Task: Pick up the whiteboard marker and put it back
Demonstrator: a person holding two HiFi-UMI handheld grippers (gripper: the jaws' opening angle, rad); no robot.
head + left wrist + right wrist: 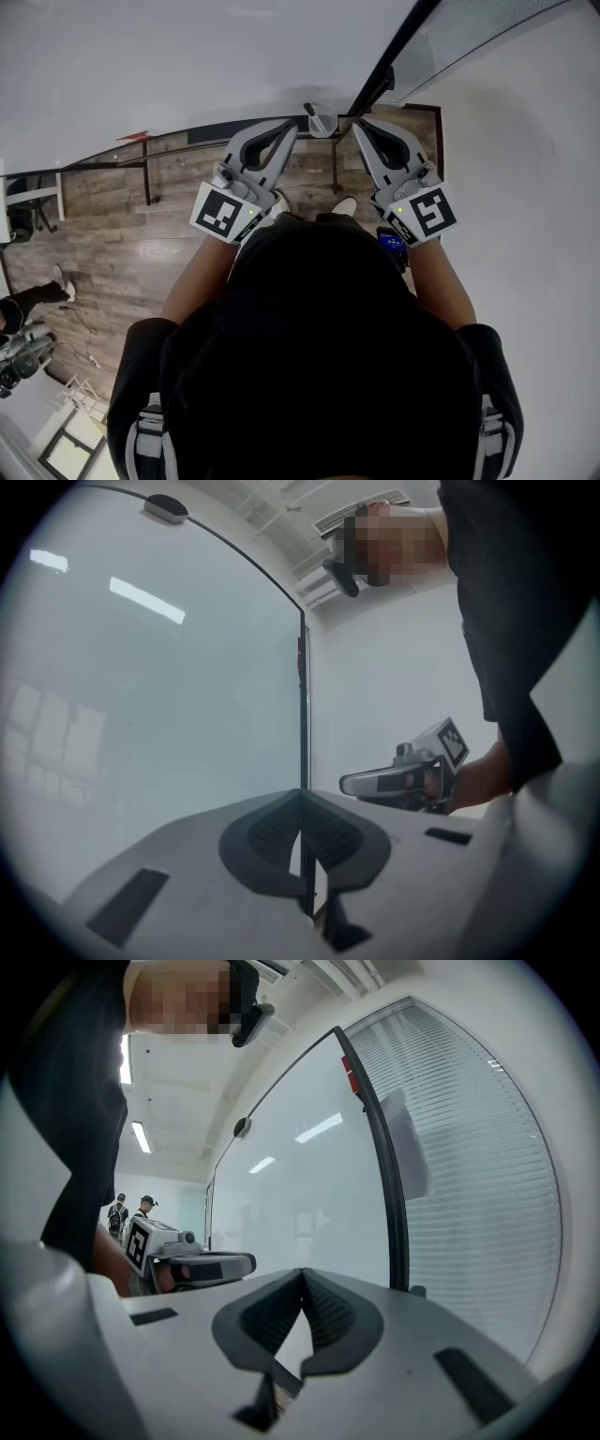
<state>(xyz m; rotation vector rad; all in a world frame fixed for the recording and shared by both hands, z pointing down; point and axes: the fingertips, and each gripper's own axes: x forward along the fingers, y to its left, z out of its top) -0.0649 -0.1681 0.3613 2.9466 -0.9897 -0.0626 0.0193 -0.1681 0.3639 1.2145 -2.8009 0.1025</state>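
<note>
No whiteboard marker shows clearly in any view. The whiteboard (187, 56) stands upright in front of me, with a black frame edge (398, 52) along its right side. My left gripper (292, 127) and right gripper (360, 127) are held side by side, pointing level at the board. Both are shut and hold nothing. A small grey fitting with a dark stub (320, 119) sits between their tips; what it is I cannot tell. The left gripper (302, 795) faces the board's frame (303, 714), with its jaw tips touching. Likewise the right gripper (302, 1270) has its tips together beside the frame (384, 1166).
A window with white blinds (478, 1166) lies right of the board. A red tag (349, 1072) sits high on the frame. Wooden floor (122, 253) shows below, with a seated person's legs (33, 298) at far left. Two people (131, 1211) stand far off.
</note>
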